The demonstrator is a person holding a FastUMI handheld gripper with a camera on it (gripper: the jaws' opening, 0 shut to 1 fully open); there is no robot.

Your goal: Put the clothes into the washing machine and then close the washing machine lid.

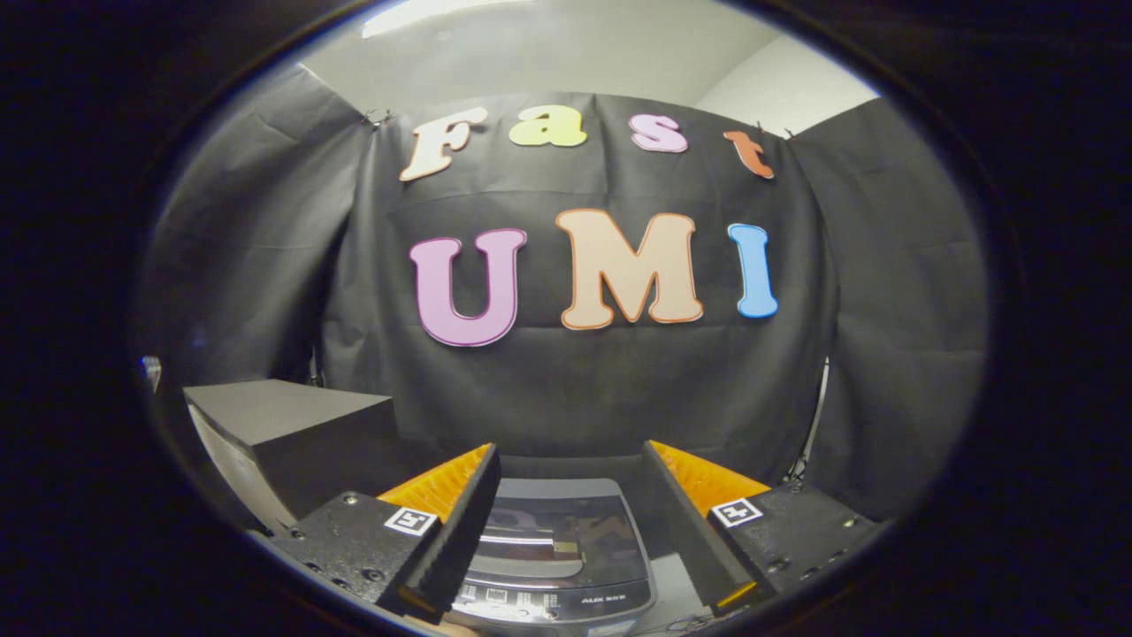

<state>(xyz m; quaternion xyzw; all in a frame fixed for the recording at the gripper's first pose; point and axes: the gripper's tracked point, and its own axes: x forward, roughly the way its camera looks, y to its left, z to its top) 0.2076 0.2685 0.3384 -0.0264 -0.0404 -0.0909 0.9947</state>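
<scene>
Gripper (566, 513): fingers spread apart, holding nothing. Washing machine (557, 548): between the fingers, at 6 o'clock, glass lid (553, 531) down. Grey box (283, 425): at 9 o'clock of the machine

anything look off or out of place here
Nothing stands out. The small grey top-loading washing machine sits squarely between the open, empty tongs, its dark glass lid down flat. A grey box stands beside it.

Your tongs (566, 504) hang spread apart above the washing machine (557, 566), whose lid (557, 531) lies shut between them; a dark box (292, 425) stands left
</scene>
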